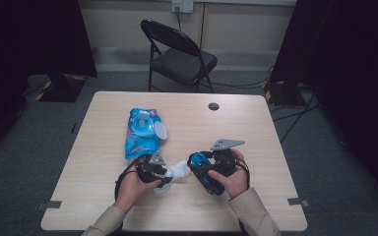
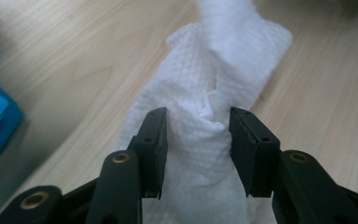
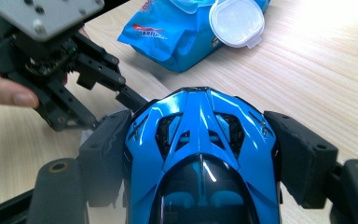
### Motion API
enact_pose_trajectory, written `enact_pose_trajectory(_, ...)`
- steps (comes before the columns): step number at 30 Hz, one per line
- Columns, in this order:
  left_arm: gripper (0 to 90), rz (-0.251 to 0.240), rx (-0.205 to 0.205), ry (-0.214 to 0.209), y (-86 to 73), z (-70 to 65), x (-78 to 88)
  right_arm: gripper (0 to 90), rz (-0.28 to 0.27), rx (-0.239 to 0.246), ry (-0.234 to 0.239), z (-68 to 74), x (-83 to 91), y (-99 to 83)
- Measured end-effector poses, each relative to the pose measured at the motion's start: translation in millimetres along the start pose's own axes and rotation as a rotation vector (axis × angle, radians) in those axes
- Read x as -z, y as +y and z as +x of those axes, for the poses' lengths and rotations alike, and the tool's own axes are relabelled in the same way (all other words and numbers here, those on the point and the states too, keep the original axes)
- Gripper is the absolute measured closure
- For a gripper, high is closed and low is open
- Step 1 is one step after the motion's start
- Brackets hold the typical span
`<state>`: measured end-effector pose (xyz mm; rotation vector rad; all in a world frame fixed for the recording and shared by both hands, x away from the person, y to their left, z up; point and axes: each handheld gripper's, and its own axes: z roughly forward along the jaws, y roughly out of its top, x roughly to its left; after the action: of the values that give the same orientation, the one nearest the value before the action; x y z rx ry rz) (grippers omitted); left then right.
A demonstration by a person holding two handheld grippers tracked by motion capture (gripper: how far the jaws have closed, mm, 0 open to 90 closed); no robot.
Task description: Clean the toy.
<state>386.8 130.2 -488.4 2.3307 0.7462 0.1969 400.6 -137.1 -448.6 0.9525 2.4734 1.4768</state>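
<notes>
A crumpled white wipe (image 1: 180,169) lies on the wooden table (image 1: 256,137) between my two hands. In the left gripper view the wipe (image 2: 214,79) is bunched up between the jaws of my left gripper (image 2: 198,121), which stand apart on either side of it without squeezing. From the high view, my left gripper (image 1: 169,173) is low over the table. My right gripper (image 1: 197,164) is shut on a glossy blue toy car (image 1: 205,173). The car (image 3: 200,154) sits nose forward between both pads.
A blue wet-wipe pack (image 1: 139,137) with its white lid (image 1: 161,131) flipped open lies at the table's middle left; the same pack (image 3: 177,32) lies beyond the car. A small dark disc (image 1: 213,106) lies near the far edge. A black folding chair (image 1: 177,54) stands behind the table.
</notes>
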Motion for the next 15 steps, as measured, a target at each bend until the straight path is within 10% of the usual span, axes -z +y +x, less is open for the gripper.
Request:
enact_pose_trajectory(7, 85.5, 0.004, 0.061, -0.03, 1.1, 2.4, 0.9, 26.2, 0.007, 0.0, 0.001, 0.4, -1.9, -1.5)
enact_pose_trajectory(15, 86.4, -0.228, 0.161, -0.094, 24.6, 16.5, 34.6, 26.2, 0.005, 0.006, 0.009, 1.4, -1.2, -0.2)
